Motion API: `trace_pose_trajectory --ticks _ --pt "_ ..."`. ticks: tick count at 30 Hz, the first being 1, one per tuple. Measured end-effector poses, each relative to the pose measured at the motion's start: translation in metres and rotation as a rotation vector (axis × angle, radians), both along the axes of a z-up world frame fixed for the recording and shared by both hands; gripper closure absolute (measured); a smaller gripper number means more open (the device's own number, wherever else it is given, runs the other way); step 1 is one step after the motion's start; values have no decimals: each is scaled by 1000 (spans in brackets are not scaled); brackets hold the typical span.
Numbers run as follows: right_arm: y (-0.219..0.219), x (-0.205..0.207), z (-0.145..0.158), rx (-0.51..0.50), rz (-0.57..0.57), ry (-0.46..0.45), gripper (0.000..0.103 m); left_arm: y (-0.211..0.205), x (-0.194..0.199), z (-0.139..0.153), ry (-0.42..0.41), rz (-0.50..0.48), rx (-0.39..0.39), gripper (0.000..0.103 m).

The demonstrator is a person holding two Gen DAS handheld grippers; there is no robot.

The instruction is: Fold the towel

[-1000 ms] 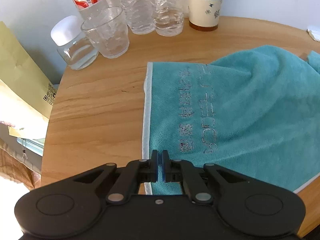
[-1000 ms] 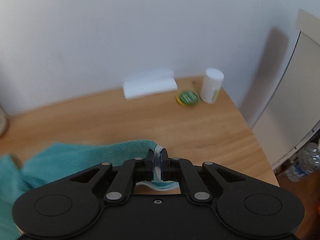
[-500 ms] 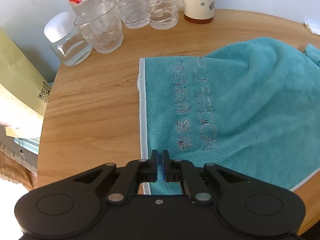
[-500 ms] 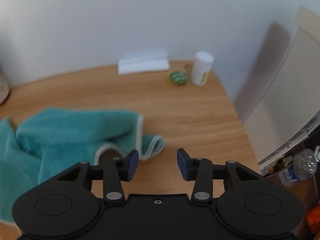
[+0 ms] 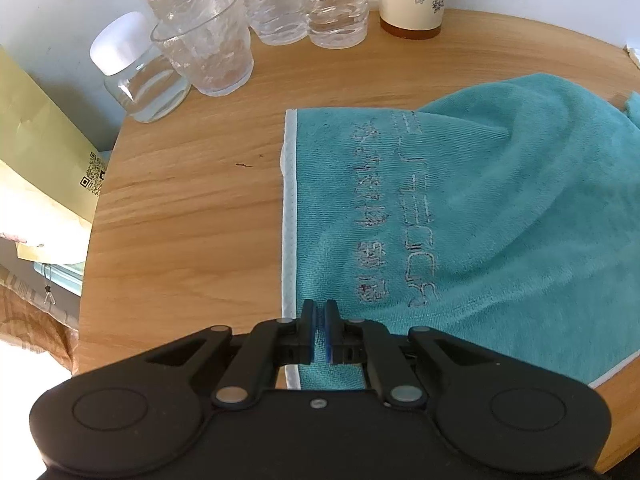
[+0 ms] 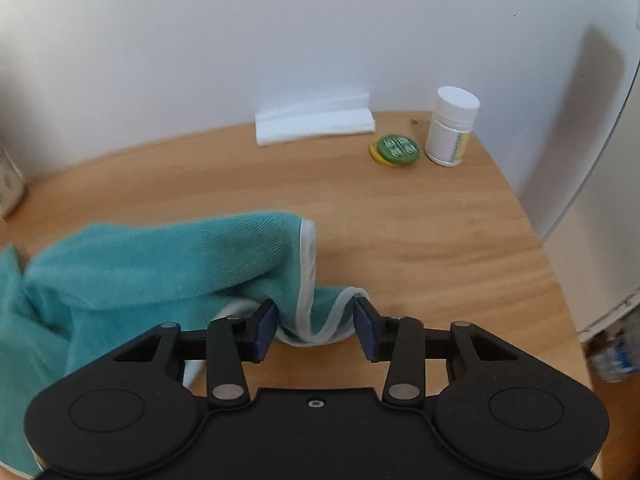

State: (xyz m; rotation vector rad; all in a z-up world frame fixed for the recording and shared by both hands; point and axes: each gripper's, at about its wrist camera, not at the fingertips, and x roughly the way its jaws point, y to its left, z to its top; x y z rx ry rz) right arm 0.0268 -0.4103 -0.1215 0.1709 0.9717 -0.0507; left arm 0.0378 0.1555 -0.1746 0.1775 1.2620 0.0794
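The left gripper [image 5: 320, 320] was clamped on the towel [image 5: 480, 208] hem — the right gripper [image 6: 316, 326] gaped wide, a rumpled corner between its fingers, ungripped.

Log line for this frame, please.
stage: mid-fold | left gripper: shut on teal towel edge | right gripper: open, straddling towel corner | round wooden table

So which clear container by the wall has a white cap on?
The squat glass jar at far left; the tumbler beside it is open-topped, and the bottles' tops are out of frame.

Home setting: round wooden table [image 5: 180, 220], water bottles [image 5: 276, 4], pill bottle [image 6: 452, 126].
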Motion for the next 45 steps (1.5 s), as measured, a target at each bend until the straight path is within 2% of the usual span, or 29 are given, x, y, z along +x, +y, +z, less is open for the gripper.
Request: trace_pose_trajectory --ticks 5,9,11,14,18,19,21,23,24,26,27,29,33,36,39,42,43,44,45 --pt "-10 0 29 47 -13 -29 99 5 3 2 -8 17 -5 99" --pt "-16 10 60 76 -5 -72 99 4 4 3 -22 0 55 100" --pt "-15 30 62 27 13 -55 99 4 5 2 -16 -1 88 100" --pt "-15 60 43 -6 11 -6 97 9 6 3 -20 32 76 100" --pt "-9 82 18 -98 35 29 83 2 4 15 -47 15 98 100" --pt "-10 81 19 -105 34 26 79 1 4 17 -50 9 101 100" --pt "-12 74 24 -111 28 19 64 -12 3 30 -85 -32 122 99" --pt "-20 56 32 -118 12 -7 54 -18 5 36 -105 -63 109 96" --pt "-25 49 32 -121 6 -3 53 -25 5 41 -118 -90 92 95" --pt "-35 40 28 -109 -3 21 53 -37 3 46 -138 -128 75 92" --pt "-38 37 24 -97 1 31 53 -52 0 49 -151 -178 45 89" --pt "-37 33 17 -100 18 47 53 -62 -4 48 -153 -218 16 72" --pt "-27 41 4 -128 78 64 53 -89 -14 37 -118 -315 -14 74" --pt "-23 52 -4 -137 103 79 53 -91 -15 16 -61 -305 4 75" --pt "-21 63 -9 -180 108 89 53 -89 -17 8 -44 -291 12 75" --pt "-27 66 -7 -159 89 86 54 -85 -18 1 -28 -266 21 78" --pt "-29 67 -7 -143 91 90 57 -84 -18 1 -23 -263 21 80" --pt "-31 68 -7 -112 96 96 70 -83 -18 -1 -21 -259 18 80" --pt "-33 70 -7 -76 97 102 96 -83 -18 -2 -26 -258 17 81"
